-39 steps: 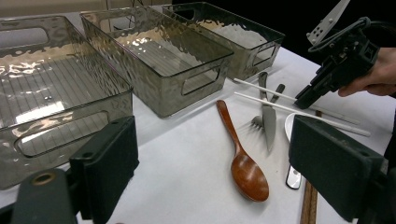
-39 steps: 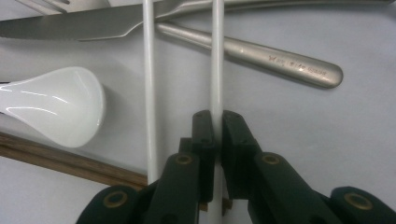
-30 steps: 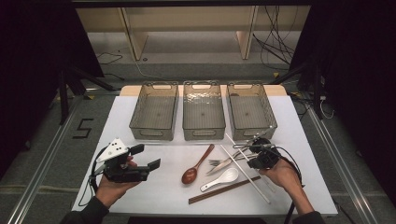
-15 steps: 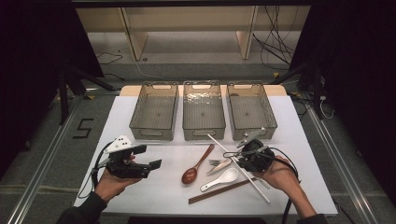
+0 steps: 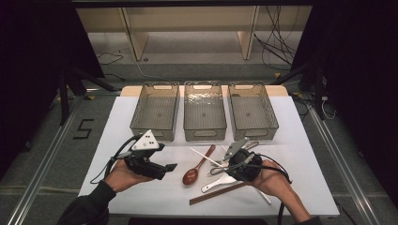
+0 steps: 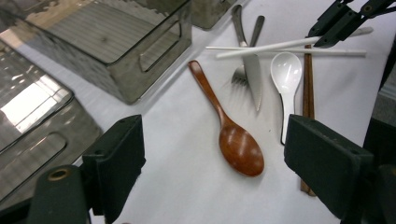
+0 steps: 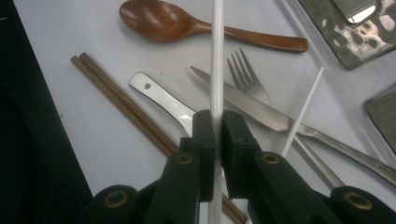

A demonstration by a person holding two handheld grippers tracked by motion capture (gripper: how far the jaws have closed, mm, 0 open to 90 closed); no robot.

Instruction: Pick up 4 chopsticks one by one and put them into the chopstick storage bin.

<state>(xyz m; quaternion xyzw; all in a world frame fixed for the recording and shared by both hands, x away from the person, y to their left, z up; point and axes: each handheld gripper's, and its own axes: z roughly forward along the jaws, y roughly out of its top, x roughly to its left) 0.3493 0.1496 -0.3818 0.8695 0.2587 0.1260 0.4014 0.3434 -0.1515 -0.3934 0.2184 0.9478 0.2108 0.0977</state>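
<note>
Left gripper (image 5: 170,167) level above table (image 5: 117,140), jaws wide, just closing slightly, empty. Right gripper (image 7: 216,122) raised, clamped on one white chopstick (image 7: 216,56) over cutlery; second chopstick (image 7: 302,112) beside. Three bins (image 5: 204,108) behind.

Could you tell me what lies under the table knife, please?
The fork lies under the knife, its tines poking out. The crossing stretch of its handle is covered.
</note>
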